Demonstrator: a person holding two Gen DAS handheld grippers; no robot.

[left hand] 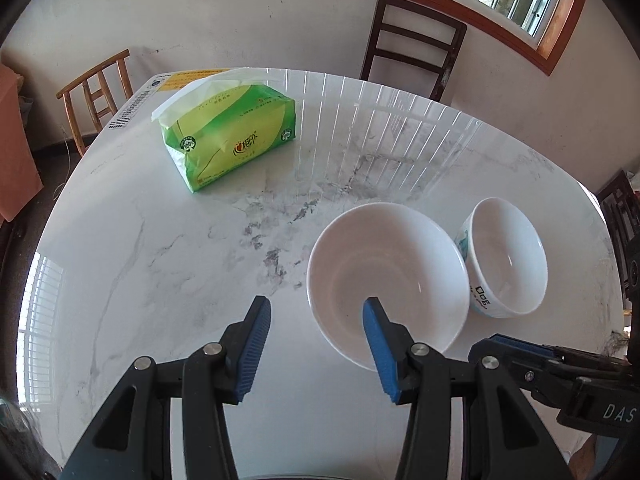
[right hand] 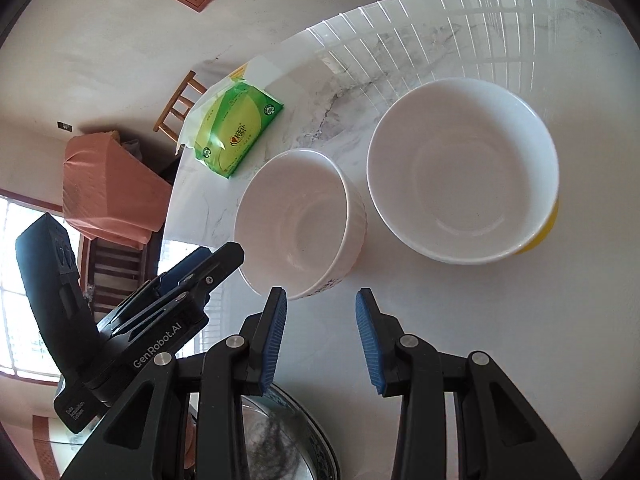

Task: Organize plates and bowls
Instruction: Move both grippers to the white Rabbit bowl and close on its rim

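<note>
My left tool (left hand: 316, 312) and right tool (right hand: 322, 304) hang spread and empty over the tabletop (left hand: 160, 240), two bowls (right hand: 300, 220) ahead, tissue pack (left hand: 228, 136) at eleven o'clock.

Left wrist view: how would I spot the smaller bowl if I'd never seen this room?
Find the white marble table, then the two white bowls standing side by side toward its right end. The smaller bowl is the right-hand one; unlike the larger bowl beside it, whose wall shows plain white, it carries a teal print and black characters outside.
</note>
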